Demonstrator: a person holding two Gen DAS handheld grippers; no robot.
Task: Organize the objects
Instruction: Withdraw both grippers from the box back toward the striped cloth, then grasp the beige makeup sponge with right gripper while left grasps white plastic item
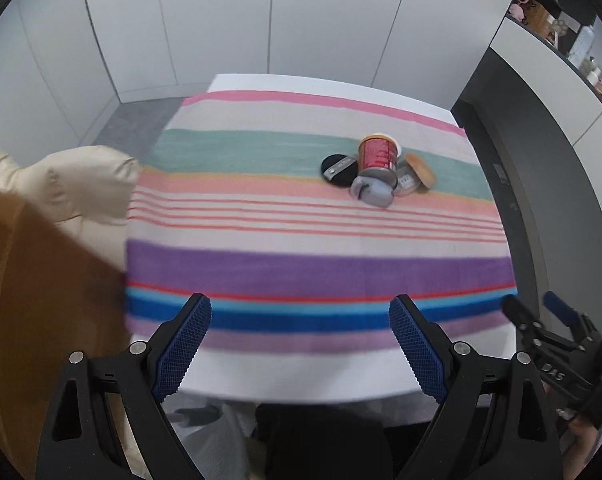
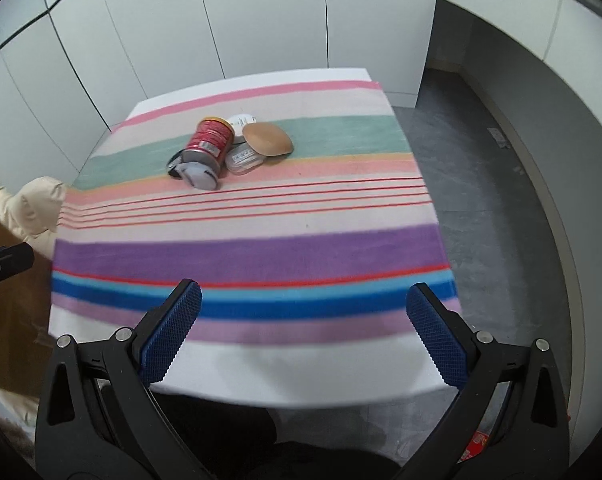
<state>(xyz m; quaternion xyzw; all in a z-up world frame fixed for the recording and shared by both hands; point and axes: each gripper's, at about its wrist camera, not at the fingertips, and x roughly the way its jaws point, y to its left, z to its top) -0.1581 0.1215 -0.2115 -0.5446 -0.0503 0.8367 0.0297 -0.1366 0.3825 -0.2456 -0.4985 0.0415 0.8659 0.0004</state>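
Lying well beyond both wide-apart grippers (image 1: 300, 307) (image 2: 304, 295), the red can (image 1: 378, 153) rests untouched.

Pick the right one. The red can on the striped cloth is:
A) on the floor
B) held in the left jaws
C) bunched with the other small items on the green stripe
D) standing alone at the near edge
C: the red can sits touching the tan round lid and clear jar on the striped cloth, far from both open grippers.
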